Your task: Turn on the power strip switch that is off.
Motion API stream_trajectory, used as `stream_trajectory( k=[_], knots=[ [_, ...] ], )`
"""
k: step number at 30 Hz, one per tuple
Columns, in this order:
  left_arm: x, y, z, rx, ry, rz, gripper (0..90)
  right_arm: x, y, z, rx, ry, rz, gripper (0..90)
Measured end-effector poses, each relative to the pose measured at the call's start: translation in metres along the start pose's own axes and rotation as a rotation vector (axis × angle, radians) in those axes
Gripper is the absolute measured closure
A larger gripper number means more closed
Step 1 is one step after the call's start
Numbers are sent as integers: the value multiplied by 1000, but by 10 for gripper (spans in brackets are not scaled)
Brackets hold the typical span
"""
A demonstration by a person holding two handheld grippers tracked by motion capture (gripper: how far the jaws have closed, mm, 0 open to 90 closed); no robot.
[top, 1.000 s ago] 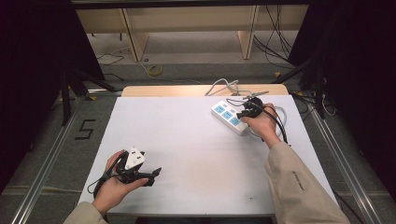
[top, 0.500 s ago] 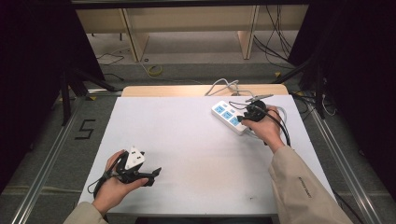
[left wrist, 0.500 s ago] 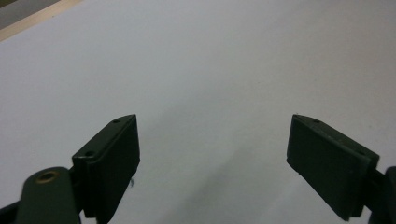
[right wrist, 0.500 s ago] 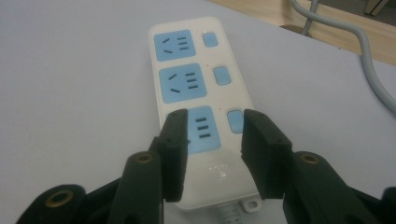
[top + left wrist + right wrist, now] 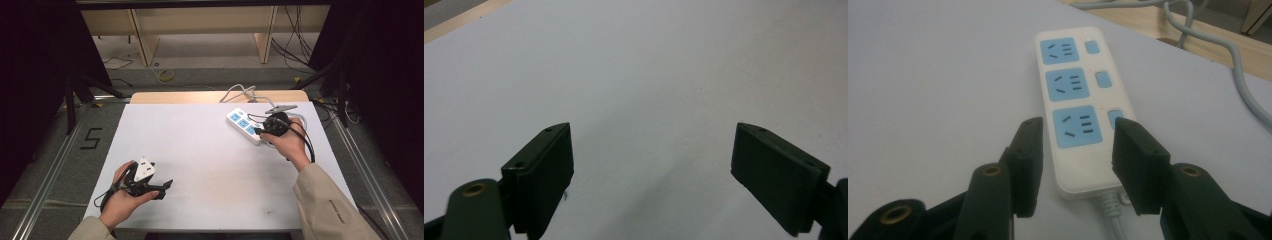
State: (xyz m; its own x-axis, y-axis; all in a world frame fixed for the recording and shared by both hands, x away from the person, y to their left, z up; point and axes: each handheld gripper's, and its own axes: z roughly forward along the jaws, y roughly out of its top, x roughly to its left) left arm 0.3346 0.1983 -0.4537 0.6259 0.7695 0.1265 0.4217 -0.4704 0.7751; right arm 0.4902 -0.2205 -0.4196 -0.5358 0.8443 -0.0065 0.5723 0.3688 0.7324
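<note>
A white power strip [image 5: 243, 126] with three blue sockets [image 5: 1075, 100] lies at the far right of the white table [image 5: 200, 150]. My right gripper [image 5: 260, 131] is at the strip's near end, where its cord comes out. In the right gripper view its jaws [image 5: 1078, 127] stand on either side of that end without pressing on it. They have just been opening, and the gripper is open. My left gripper [image 5: 165, 189] rests in the hand at the near left. Its jaws [image 5: 651, 150] are wide open over bare table with nothing between them.
The strip's grey cable [image 5: 240, 91] runs off the far edge over a wooden strip [image 5: 200, 96]. Metal rails [image 5: 50, 170] flank the table. Loose cables [image 5: 300, 30] and shelf legs lie on the floor beyond. A "5" [image 5: 91, 138] is marked on the floor at left.
My right gripper has drawn back a little toward the person and to the right, along the strip's near end. The left hand has stayed still.
</note>
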Motion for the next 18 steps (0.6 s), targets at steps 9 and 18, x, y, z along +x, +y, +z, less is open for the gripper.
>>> stream_trajectory(
  k=[9,18],
  knots=[
    [0,0,0,1,1,0,169,9,-7,-14,-4,22,-23,537],
    [0,0,1,3,-1,-4,169,16,-15,-27,-27,54,-16,518]
  ],
)
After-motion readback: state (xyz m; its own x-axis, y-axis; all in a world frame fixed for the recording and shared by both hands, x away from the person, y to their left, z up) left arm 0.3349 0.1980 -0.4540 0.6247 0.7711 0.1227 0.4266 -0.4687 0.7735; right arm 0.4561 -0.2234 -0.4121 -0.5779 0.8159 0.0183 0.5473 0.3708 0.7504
